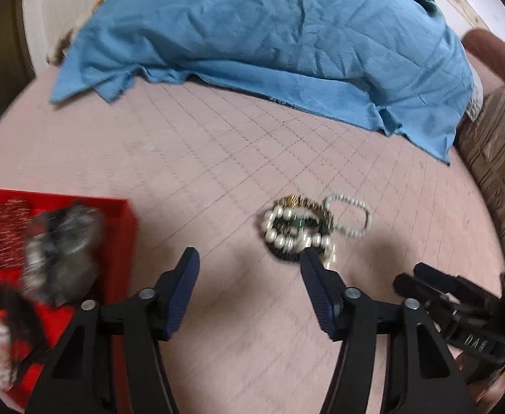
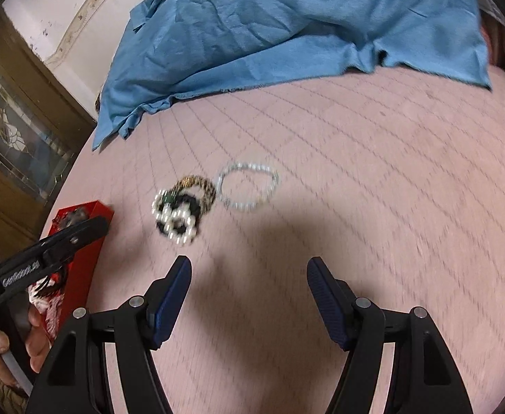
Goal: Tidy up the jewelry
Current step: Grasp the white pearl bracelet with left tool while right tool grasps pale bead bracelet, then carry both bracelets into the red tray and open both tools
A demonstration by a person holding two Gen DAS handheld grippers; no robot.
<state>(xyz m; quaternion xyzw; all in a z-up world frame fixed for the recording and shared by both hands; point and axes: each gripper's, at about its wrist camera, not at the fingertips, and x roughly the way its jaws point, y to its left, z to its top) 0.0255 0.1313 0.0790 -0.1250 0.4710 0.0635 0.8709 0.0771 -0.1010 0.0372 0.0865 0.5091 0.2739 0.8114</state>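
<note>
Both grippers are standing open and holding nothing. The left gripper (image 1: 249, 258) is hanging with its jaws roughly half spread over the pink quilted bedcover (image 1: 218, 158), and its right-hand fingertip (image 1: 309, 258) is sitting just at the near edge of the jewelry pile (image 1: 297, 227). The right gripper (image 2: 249, 267) is gaping a little wider, with bare cover between its jaws and the pile lying ahead and to its left.

That pile is showing a big-pearl bracelet tangled with dark beaded and gold pieces, and a thin small-bead bracelet (image 2: 249, 186) is lying just beside it (touching or merely overlapping, the blur is hiding which).

Further out on the left, the red box (image 1: 124, 214) is already holding some dark and pale items, too smeared to name. A rumpled blue cloth (image 1: 269, 34) is lying beyond.

So I judge the sorting partly done: some pieces are boxed, while this cluster is waiting on the cover.
</note>
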